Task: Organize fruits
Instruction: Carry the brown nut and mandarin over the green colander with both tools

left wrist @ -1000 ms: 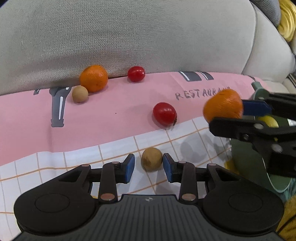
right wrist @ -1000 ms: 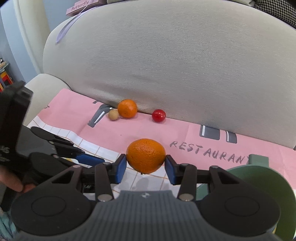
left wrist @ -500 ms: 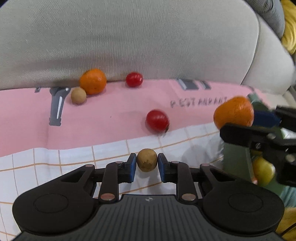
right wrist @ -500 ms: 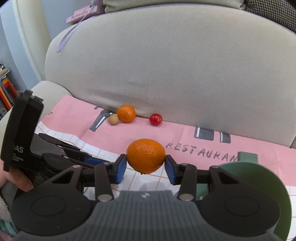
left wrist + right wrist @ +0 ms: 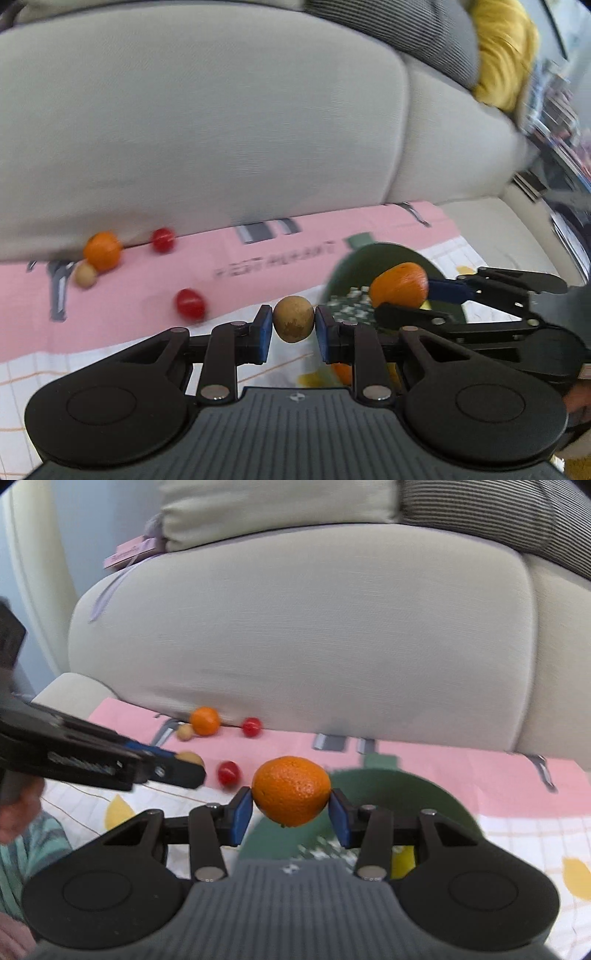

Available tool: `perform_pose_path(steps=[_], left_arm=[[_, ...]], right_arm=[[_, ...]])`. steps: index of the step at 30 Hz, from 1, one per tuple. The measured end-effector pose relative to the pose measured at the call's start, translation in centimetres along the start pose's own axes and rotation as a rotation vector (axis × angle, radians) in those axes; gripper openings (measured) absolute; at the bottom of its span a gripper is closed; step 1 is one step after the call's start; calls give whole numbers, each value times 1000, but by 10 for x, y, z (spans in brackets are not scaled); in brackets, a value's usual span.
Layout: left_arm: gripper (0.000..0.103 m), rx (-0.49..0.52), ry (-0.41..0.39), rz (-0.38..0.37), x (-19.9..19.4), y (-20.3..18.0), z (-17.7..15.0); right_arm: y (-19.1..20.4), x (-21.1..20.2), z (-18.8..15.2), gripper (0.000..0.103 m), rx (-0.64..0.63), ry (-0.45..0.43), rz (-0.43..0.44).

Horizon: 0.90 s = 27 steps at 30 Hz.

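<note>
The left gripper (image 5: 293,326) is clenched on a small round tan-brown fruit (image 5: 293,319), held between its blue pads clear of the pink and white printed cloth (image 5: 122,321). The right gripper (image 5: 291,812) grasps a round orange mandarin (image 5: 291,790) between its own blue pads, above the dark green bowl (image 5: 439,794) that sits on the cloth near the right end. In the left wrist view the mandarin hangs over the bowl's near edge, and a yellow fruit shows partly inside the bowl, mostly hidden. 4 fruits lie loose on the cloth: a second orange mandarin (image 5: 102,250), a second small tan fruit (image 5: 85,275) touching it, and a red cherry tomato (image 5: 163,240), all against the beige fabric sofa back (image 5: 203,129); another red cherry tomato (image 5: 190,303) lies nearer, well apart from them.
</note>
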<state>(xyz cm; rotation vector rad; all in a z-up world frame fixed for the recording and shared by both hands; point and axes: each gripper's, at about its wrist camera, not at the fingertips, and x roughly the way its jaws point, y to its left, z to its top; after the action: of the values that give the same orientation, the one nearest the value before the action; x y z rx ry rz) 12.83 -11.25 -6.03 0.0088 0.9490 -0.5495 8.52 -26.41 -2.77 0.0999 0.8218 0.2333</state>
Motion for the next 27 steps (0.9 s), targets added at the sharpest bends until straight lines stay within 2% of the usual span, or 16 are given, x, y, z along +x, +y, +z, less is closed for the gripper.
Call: perform_pose_path(steps=[6,11,18,27], left_arm=[[27,70,43,-19,18,-34,2],[27,122,87,-3,33,-52,5],[27,159,114,19,46,-60,8],[27,168,146,61,56,-57,8]], right_arm=[[-26,-10,-18,43,30,16,-37],[-29,5,-28,43,-39,50,-33],[-26,37,-32,43,-184,103,-33],[-26,72,-34,43,-221,168,17]])
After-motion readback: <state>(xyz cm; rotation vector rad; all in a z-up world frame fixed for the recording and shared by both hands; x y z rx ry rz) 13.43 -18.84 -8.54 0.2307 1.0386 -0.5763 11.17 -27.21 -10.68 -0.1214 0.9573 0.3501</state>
